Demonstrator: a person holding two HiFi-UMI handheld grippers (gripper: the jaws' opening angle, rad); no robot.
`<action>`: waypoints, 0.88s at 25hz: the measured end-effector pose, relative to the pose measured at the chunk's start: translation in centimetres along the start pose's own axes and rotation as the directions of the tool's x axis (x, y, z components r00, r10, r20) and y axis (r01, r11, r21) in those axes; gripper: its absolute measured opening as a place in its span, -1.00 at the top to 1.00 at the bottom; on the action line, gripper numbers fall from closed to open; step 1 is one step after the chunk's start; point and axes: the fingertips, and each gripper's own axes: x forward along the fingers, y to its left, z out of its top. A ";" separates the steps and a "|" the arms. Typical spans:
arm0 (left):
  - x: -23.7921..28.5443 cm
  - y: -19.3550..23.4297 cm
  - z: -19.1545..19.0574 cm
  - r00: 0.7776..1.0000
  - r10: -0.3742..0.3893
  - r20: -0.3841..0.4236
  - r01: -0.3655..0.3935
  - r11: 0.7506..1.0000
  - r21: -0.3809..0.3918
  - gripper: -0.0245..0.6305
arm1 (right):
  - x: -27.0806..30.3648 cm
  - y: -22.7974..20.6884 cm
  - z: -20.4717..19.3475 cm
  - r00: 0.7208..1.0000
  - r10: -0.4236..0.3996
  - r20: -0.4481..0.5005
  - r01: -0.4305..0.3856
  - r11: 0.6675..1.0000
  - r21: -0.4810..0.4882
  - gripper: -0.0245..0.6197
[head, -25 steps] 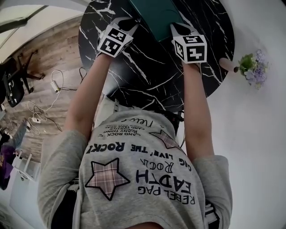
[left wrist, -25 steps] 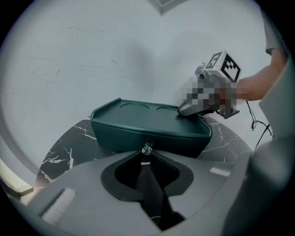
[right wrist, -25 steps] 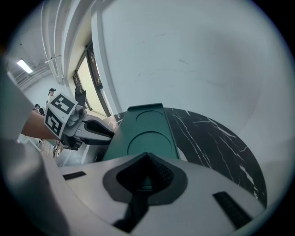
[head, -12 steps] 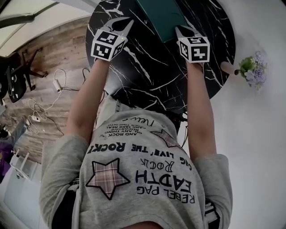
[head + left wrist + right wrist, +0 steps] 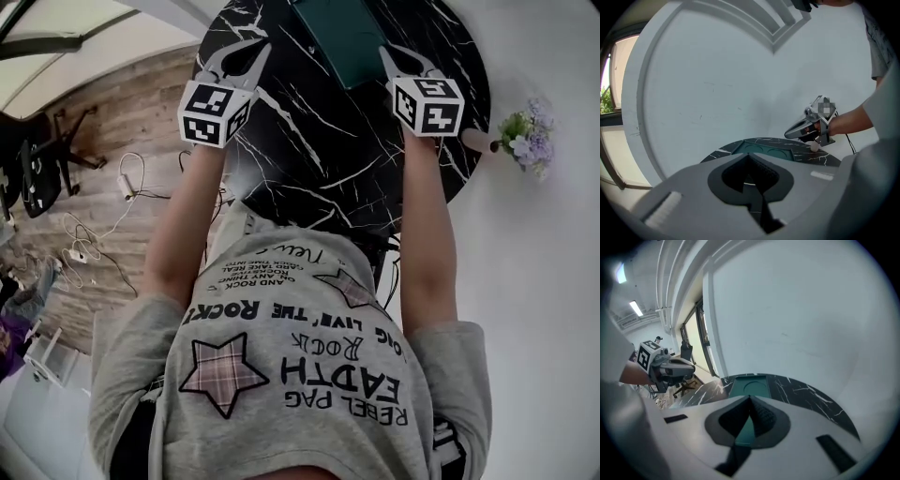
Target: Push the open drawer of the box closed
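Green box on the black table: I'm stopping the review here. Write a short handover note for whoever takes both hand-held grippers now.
Left hand-held gripper: shut, empty, left of the green box, not touching it.
Right hand-held gripper: shut, empty, right of the box, also clear.
Box: on the far part of the black table.
Done: no drawer sticks out at the near end; it looks pushed in.
To do: confirm the drawer is flush.

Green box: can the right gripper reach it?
Probably yes. The box lies straight ahead of the right gripper, with only table between them. Its jaws are shut and hold nothing.
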 end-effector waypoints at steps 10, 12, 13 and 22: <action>-6.6 -1.5 4.8 0.990 0.021 0.141 -0.024 0.999 0.023 0.90 | -9.5 2.6 5.0 0.976 -0.058 0.210 0.071 0.996 -0.058 0.89; -8.2 -1.9 5.4 0.987 0.034 0.158 -0.039 0.999 0.030 0.90 | -11.4 3.5 5.5 0.965 -0.066 0.254 0.081 0.996 -0.047 0.89; -9.0 -2.2 5.6 0.985 0.040 0.167 -0.047 0.998 0.039 0.90 | -12.2 4.0 5.7 0.959 -0.068 0.275 0.082 0.996 -0.039 0.89; -14.8 -3.3 8.5 0.966 0.064 0.249 -0.078 0.996 0.046 0.90 | -19.2 7.5 9.3 0.902 -0.056 0.429 0.080 0.996 -0.039 0.89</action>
